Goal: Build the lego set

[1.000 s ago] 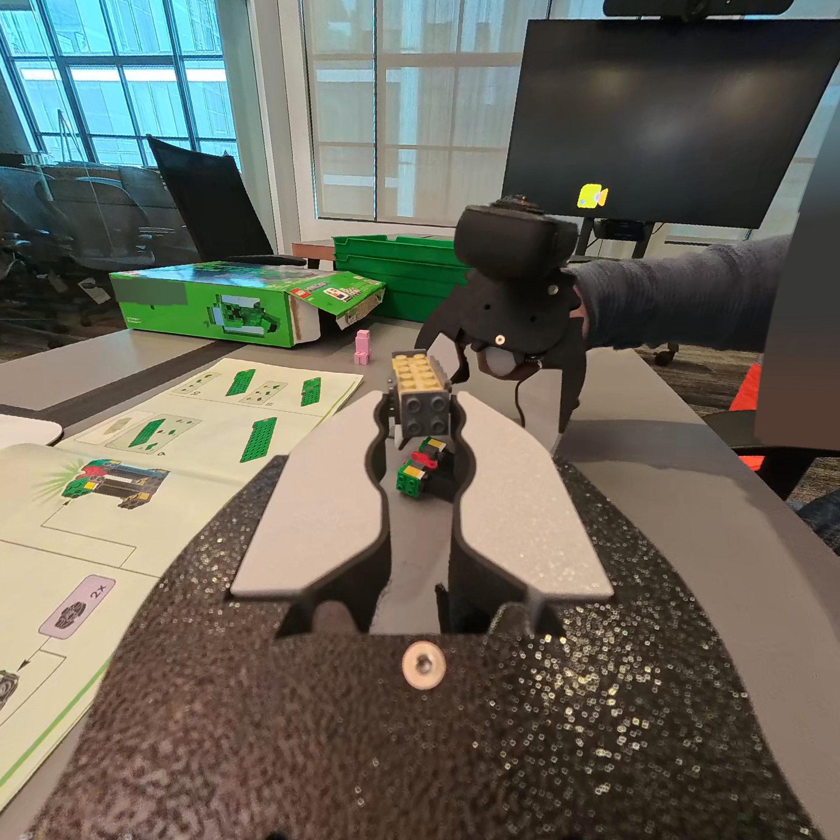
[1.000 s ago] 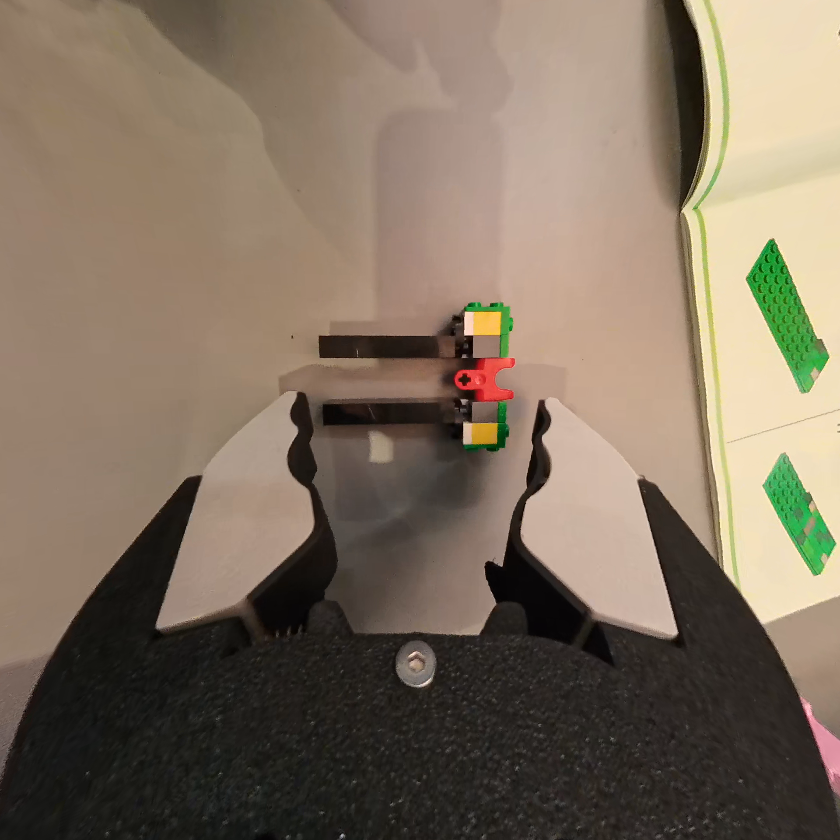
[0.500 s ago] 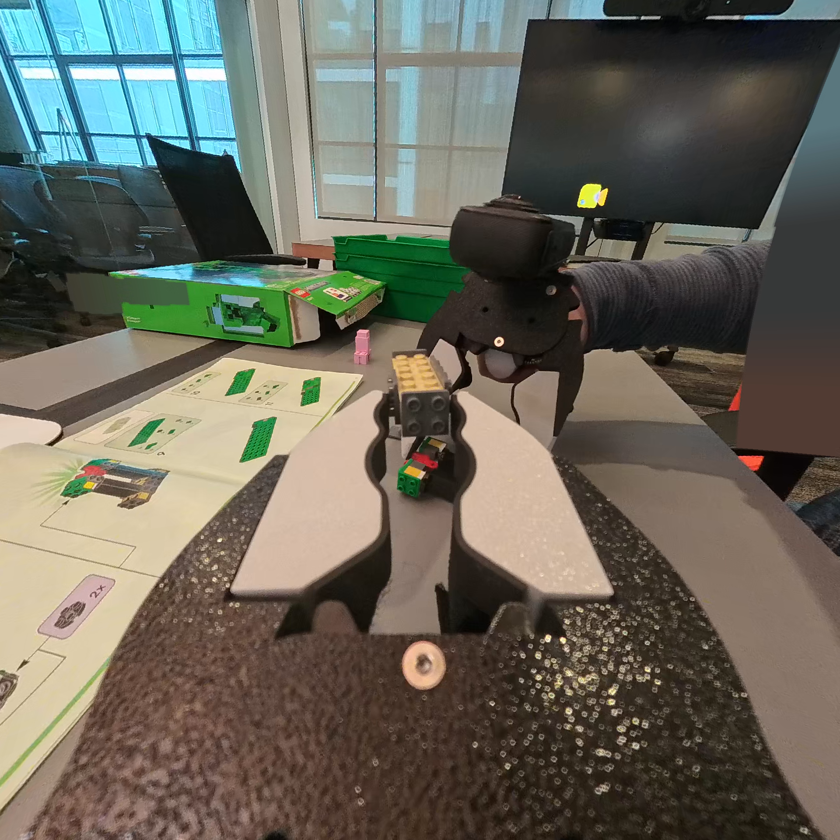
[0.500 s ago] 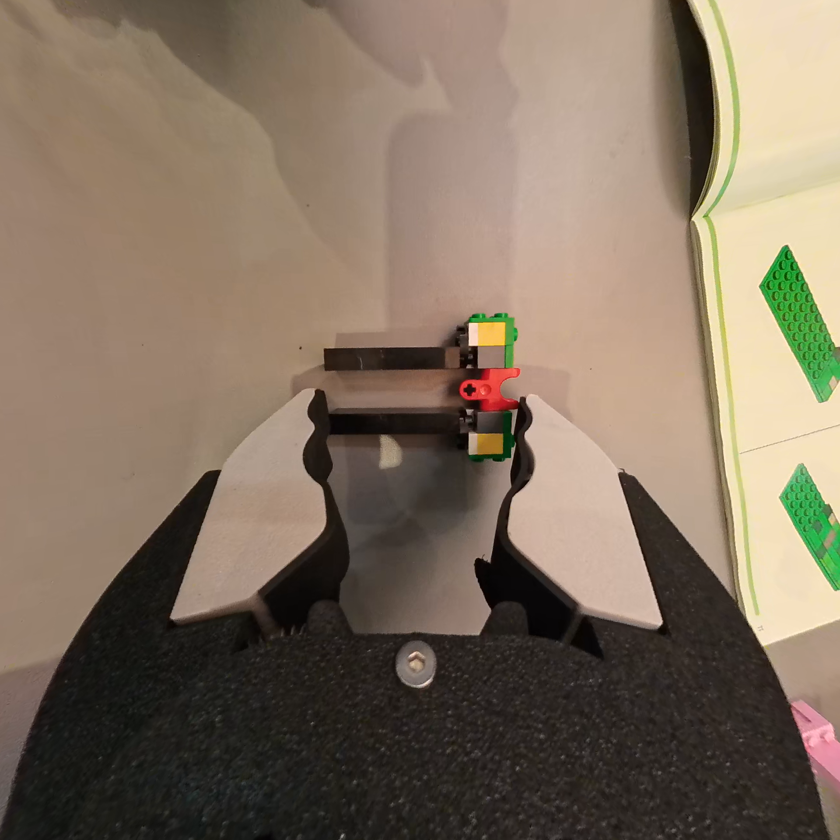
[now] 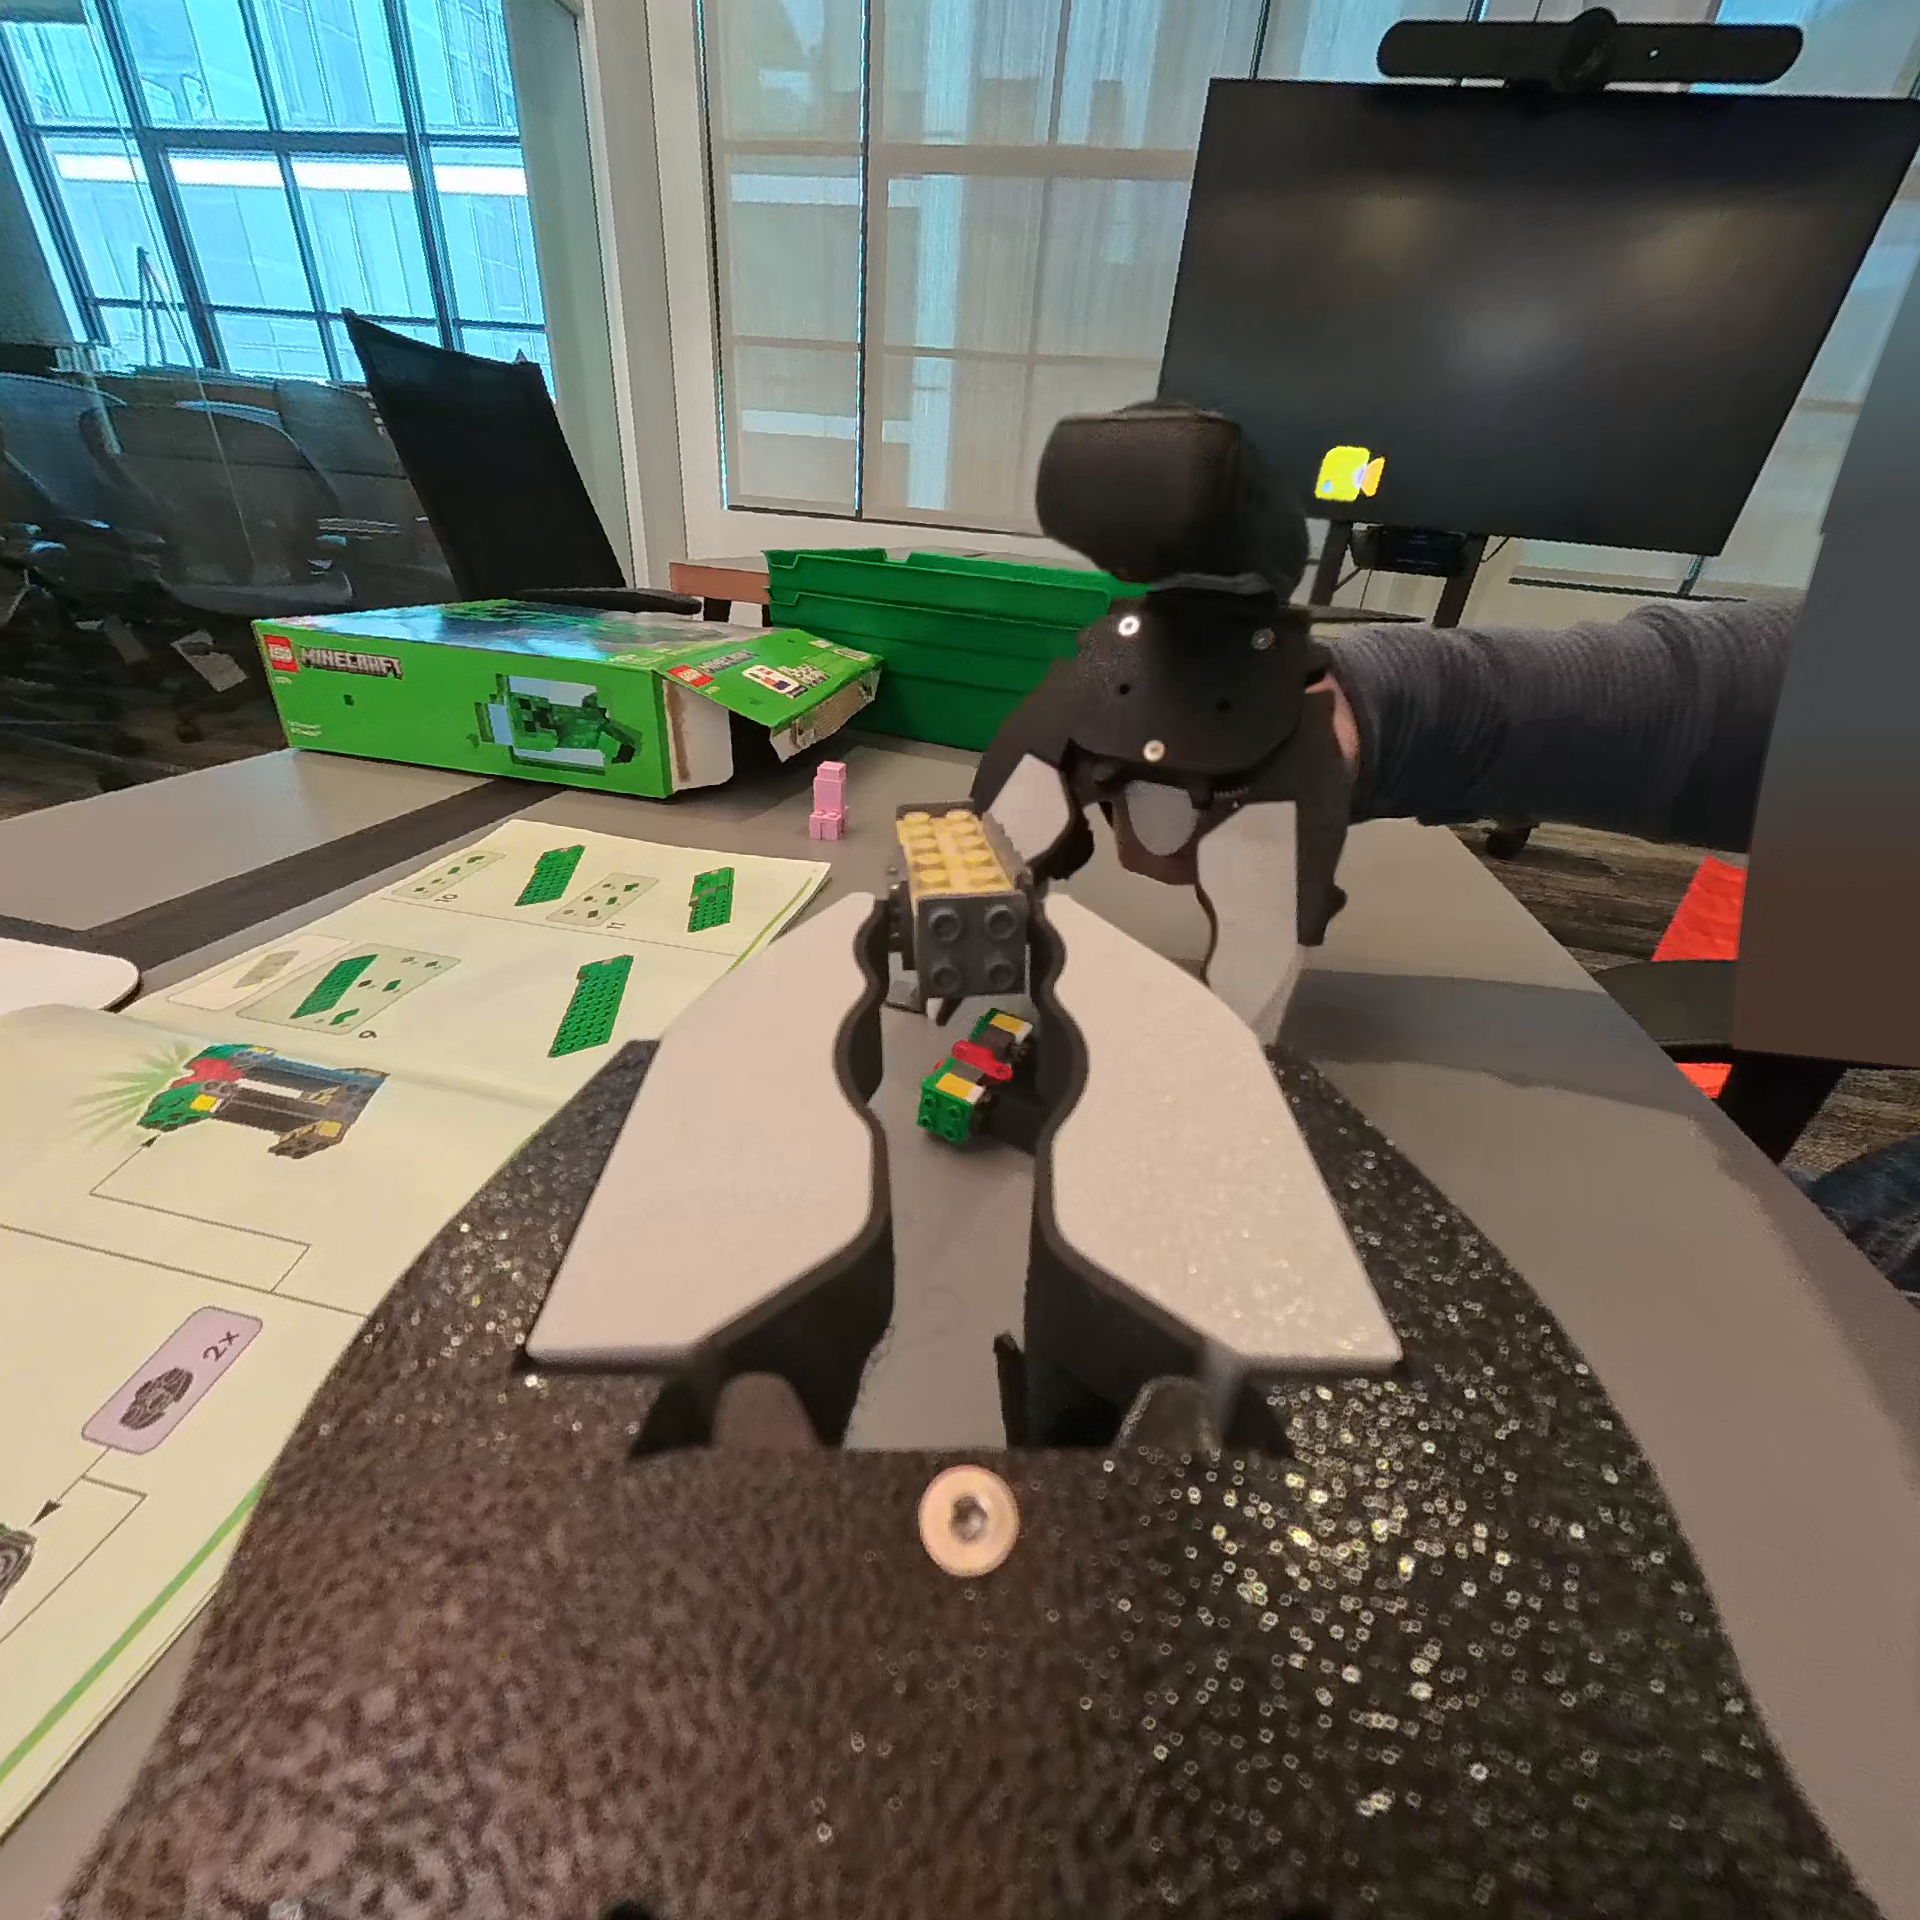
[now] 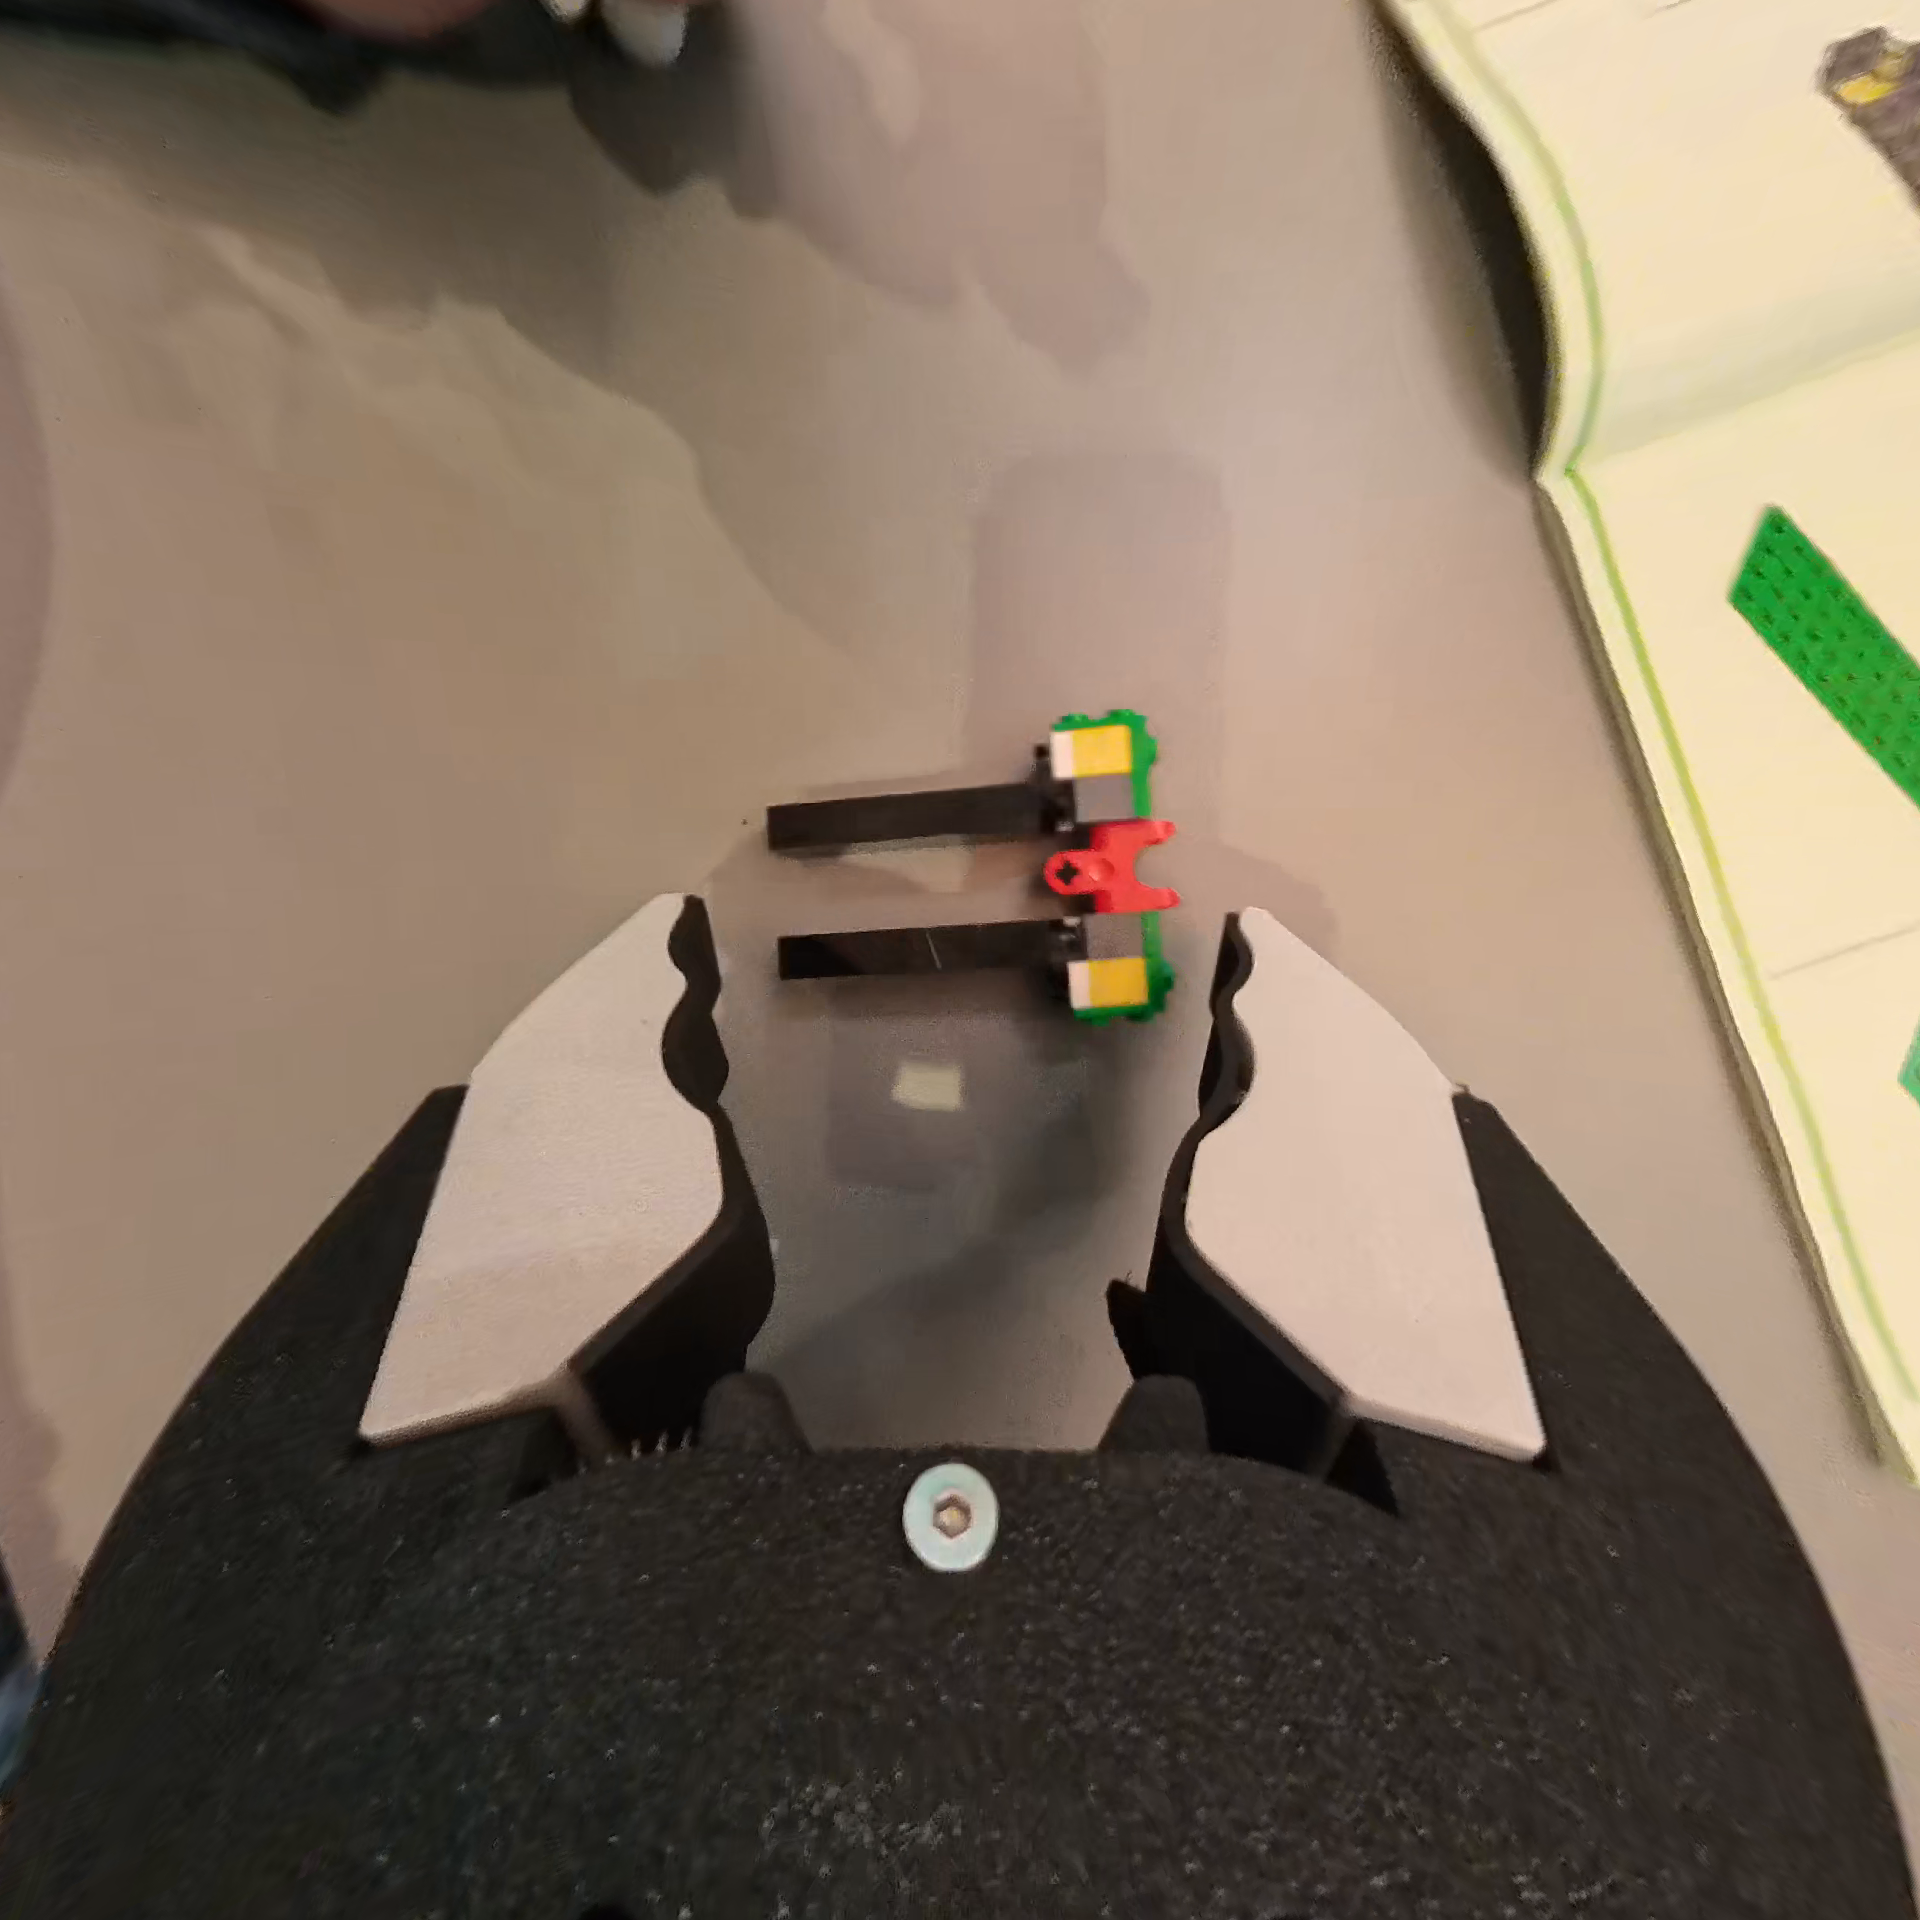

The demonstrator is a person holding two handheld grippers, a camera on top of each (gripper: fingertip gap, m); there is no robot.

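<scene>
Left gripper point(image 5: 961, 935) clamped on grey brick block point(image 5: 966, 914) with tan top, held above the grey table point(image 5: 1455, 1091). Right gripper point(image 6: 961, 966) points down, jaws wide apart, nothing held; small green-red-black assembly point(image 6: 1039, 862) lies on the table just past its tips. Instruction booklet point(image 5: 312, 1039) beside, green box point(image 5: 520, 696) and monitor point(image 5: 1507, 312) beyond.

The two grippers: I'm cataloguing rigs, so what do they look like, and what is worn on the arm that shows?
Each tool, left and right, has a rough black speckled body, one silver screw in the middle, and two pale grey fingers with wavy black inner edges. From outside, the right one carries a black camera housing. A dark grey-blue ribbed sleeve covers the arm.
</scene>
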